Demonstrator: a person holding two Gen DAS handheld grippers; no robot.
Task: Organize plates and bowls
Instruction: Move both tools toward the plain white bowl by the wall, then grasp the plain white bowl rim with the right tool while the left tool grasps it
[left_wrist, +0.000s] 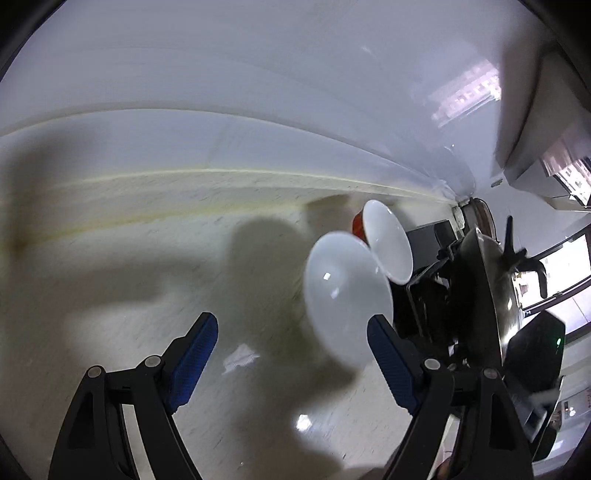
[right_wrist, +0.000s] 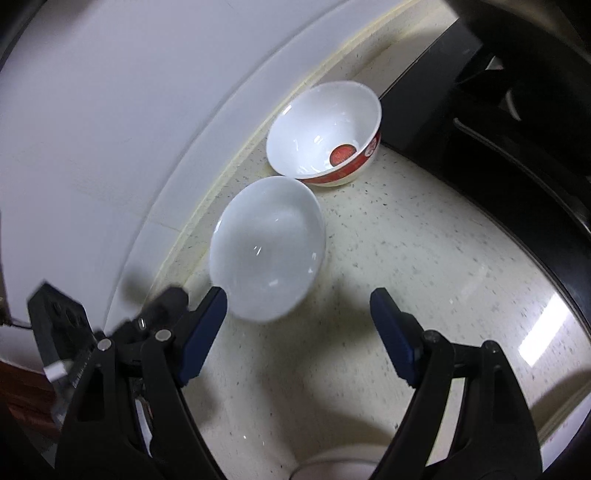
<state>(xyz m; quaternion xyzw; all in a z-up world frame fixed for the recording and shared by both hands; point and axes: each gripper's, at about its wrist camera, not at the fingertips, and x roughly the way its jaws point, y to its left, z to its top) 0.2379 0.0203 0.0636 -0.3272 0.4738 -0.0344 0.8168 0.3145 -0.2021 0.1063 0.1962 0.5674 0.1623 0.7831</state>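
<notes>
Speckled tabletop (right_wrist: 424, 266) under white wall (right_wrist: 110, 110). Dark stove (right_wrist: 517, 147) right of bowls. Plain white bowl (right_wrist: 267, 247) on tabletop near wall. Red-banded bowl (right_wrist: 325, 134) just behind plain bowl, between it and stove. Right claw (right_wrist: 299, 306) apart, empty, just before plain bowl. Left claw (left_wrist: 291, 332) apart, empty, beside plain bowl.

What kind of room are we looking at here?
Most likely a home kitchen. Two bowls, a plain white bowl and a red-banded bowl, sit on a speckled stone countertop against a white wall, beside what looks like a black stove.
</notes>
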